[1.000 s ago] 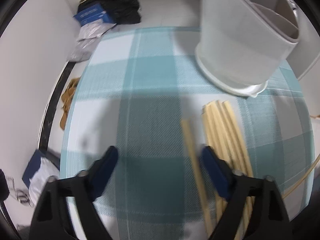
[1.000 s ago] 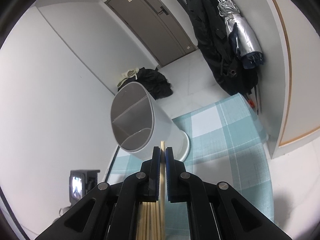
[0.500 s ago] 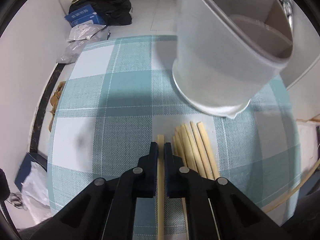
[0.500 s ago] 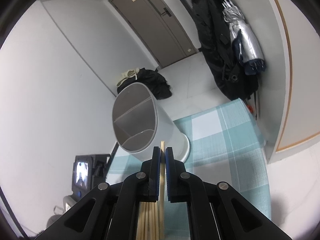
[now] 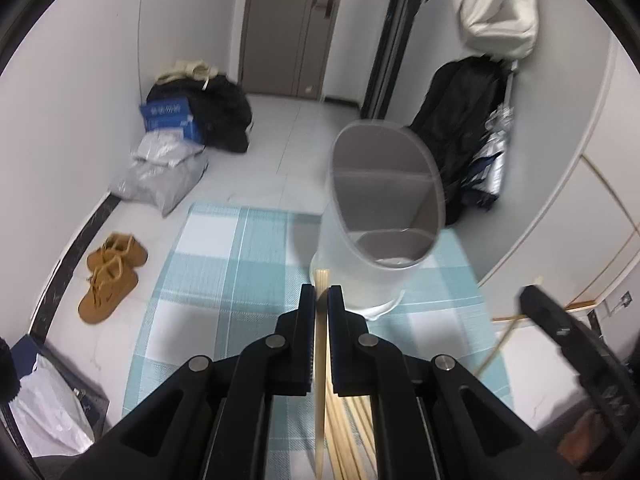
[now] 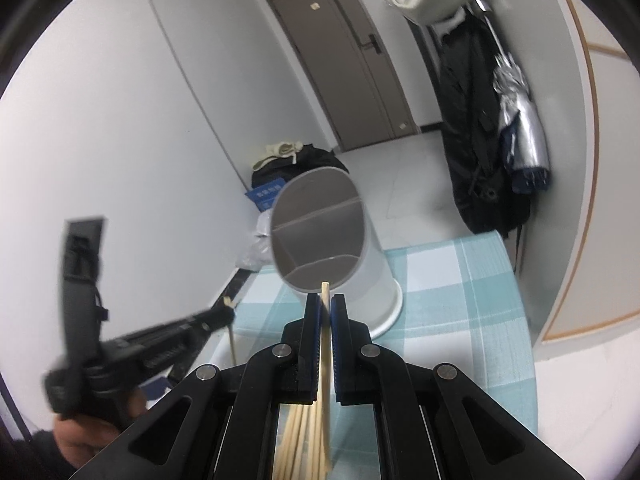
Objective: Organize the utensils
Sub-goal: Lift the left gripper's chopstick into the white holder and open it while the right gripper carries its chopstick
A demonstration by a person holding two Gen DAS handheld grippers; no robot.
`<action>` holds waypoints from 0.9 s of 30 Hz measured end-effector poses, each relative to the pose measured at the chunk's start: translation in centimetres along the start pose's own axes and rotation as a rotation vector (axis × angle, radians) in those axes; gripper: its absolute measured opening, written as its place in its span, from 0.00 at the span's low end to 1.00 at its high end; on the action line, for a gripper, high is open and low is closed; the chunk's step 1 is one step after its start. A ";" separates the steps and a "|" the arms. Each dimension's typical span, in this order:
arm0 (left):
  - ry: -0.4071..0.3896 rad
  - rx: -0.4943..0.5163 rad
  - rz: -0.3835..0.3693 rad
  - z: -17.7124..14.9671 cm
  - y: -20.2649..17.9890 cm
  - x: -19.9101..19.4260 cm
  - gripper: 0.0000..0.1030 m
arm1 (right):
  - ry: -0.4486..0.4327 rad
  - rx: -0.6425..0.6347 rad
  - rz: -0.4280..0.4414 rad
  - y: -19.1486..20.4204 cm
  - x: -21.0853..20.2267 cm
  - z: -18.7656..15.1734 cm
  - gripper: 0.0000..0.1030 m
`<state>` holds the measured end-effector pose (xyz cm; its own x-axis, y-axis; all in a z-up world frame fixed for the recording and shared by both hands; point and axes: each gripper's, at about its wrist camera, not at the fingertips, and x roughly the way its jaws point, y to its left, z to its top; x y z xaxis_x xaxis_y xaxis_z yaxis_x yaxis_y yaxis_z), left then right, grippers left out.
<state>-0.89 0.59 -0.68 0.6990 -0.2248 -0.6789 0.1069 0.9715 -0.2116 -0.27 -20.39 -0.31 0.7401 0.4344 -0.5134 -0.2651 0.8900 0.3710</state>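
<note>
A white utensil holder with inner dividers stands on the teal checked tablecloth; it also shows in the right wrist view. My left gripper is shut on a wooden chopstick, lifted above the table just short of the holder. My right gripper is shut on another wooden chopstick, its tip near the holder's rim. Several loose chopsticks lie on the cloth below both grippers and also show in the right wrist view.
The left hand-held gripper shows as a blurred black shape in the right wrist view; the right one shows in the left wrist view. On the floor are brown shoes, bags and hanging coats.
My left gripper closed on a chopstick lying on the cloth and has lifted it up, tilting toward the holder. My right gripper stays shut on its chopstick, drifting slightly.
</note>
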 end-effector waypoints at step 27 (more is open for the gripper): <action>-0.040 0.119 -0.046 2.3 -0.6 -4.0 0.01 | -0.077 -0.073 0.003 4.1 -2.2 0.5 0.04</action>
<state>-2.14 1.06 3.76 0.7189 -0.2686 -0.6411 0.2213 0.9628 -0.1551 -2.67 -17.78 2.66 0.7841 0.4272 -0.4502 -0.3092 0.8979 0.3135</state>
